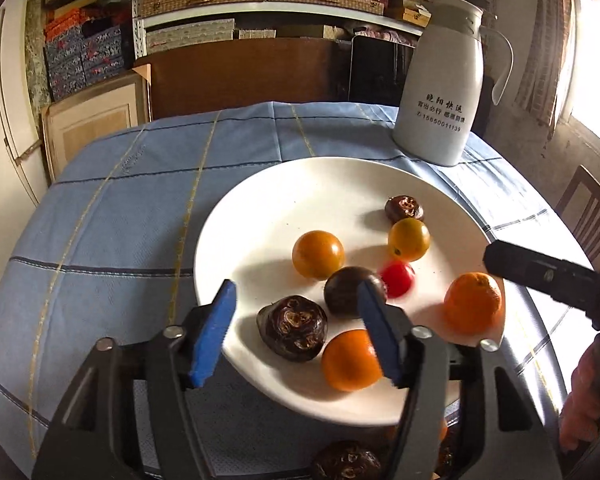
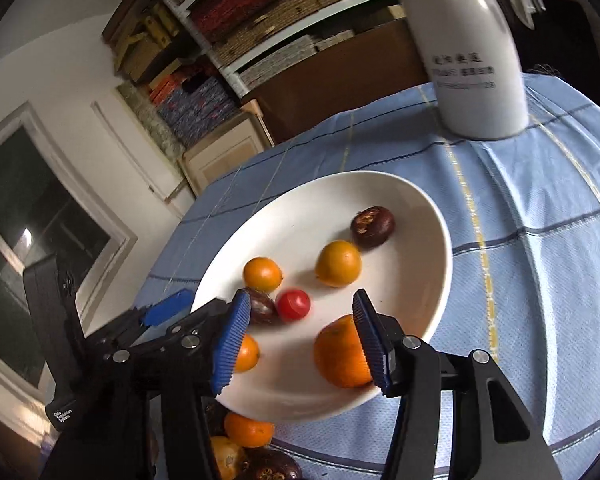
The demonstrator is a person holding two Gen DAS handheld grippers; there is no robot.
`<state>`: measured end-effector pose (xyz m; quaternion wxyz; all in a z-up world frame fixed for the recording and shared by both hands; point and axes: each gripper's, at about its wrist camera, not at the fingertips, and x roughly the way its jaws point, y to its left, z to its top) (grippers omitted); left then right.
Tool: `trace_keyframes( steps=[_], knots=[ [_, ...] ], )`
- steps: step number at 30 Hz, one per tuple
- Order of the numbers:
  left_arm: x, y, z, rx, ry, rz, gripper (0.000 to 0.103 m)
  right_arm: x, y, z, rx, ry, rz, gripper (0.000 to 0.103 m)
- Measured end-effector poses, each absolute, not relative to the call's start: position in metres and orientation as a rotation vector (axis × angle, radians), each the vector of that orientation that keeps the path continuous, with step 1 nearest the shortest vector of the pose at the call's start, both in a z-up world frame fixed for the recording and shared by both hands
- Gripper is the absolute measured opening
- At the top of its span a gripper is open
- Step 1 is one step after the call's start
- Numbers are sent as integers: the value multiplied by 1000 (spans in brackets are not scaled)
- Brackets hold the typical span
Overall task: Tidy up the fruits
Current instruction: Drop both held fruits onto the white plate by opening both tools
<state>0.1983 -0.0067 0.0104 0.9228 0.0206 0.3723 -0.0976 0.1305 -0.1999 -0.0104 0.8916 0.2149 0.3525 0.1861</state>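
Note:
A white plate (image 1: 260, 216) (image 2: 420, 216) on a blue checked tablecloth holds several fruits: orange and yellow citrus, dark brown wrinkled fruits and one small red fruit (image 1: 398, 278) (image 2: 294, 304), which looks blurred. My left gripper (image 1: 296, 332) is open and empty over the plate's near rim, with a dark wrinkled fruit (image 1: 292, 328) between its blue pads. My right gripper (image 2: 298, 340) is open and empty above the plate's near side, next to a large orange (image 2: 340, 354) (image 1: 474, 304).
A white thermos jug (image 1: 440, 92) (image 2: 472, 60) stands on the table behind the plate. More fruits lie on the cloth in front of the plate (image 2: 248, 428) (image 1: 346, 460). A wooden chair (image 1: 588, 208) stands at the right. Shelves with boxes fill the back wall.

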Motion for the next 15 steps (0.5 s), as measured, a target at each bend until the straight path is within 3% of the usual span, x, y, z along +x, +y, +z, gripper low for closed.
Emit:
trace_keyframes(
  steps=[6, 15],
  knots=[
    [182, 2, 13, 57, 729, -161, 84, 120, -209, -19, 455, 739, 360, 58],
    [156, 20, 8, 20, 730, -136, 91, 104, -219, -23, 456, 729, 330, 61]
  ],
)
